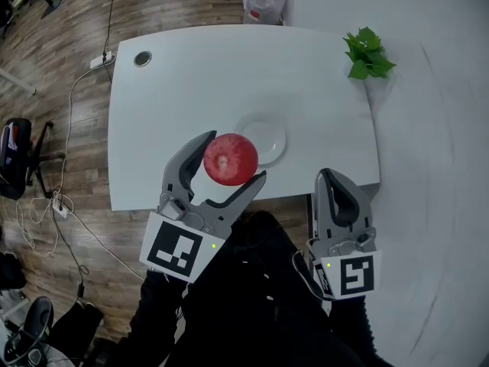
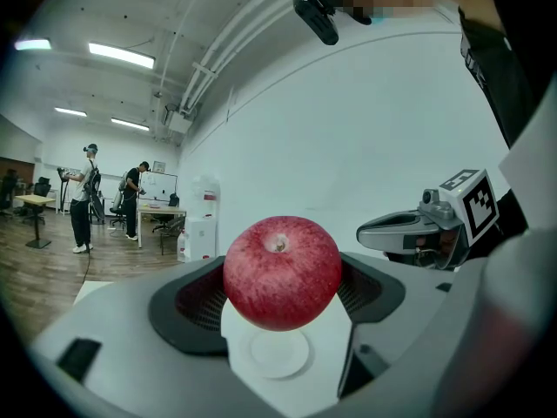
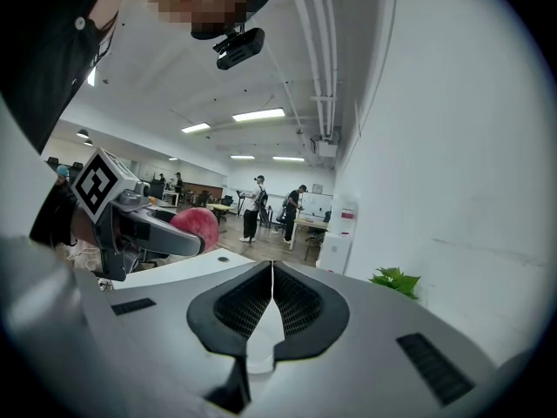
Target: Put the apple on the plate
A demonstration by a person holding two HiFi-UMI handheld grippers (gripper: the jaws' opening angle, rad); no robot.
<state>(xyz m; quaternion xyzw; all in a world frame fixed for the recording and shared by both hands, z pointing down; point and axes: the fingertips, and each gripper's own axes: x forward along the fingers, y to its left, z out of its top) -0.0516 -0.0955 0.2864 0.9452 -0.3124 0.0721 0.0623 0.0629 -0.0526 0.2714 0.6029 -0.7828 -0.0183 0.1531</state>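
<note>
My left gripper is shut on a red apple, held in the air above the near part of the white table. The white plate lies on the table just beyond and right of the apple. In the left gripper view the apple sits between the dark pads, stem side facing the camera, with the plate below it. My right gripper hangs shut and holds nothing near the table's front right edge. In the right gripper view its jaws meet, and the apple shows at the left.
A green leafy sprig lies at the table's far right corner. A round cable hole is at the far left corner. Beyond the table stands a plastic water jug. Cables and a chair occupy the wooden floor at left.
</note>
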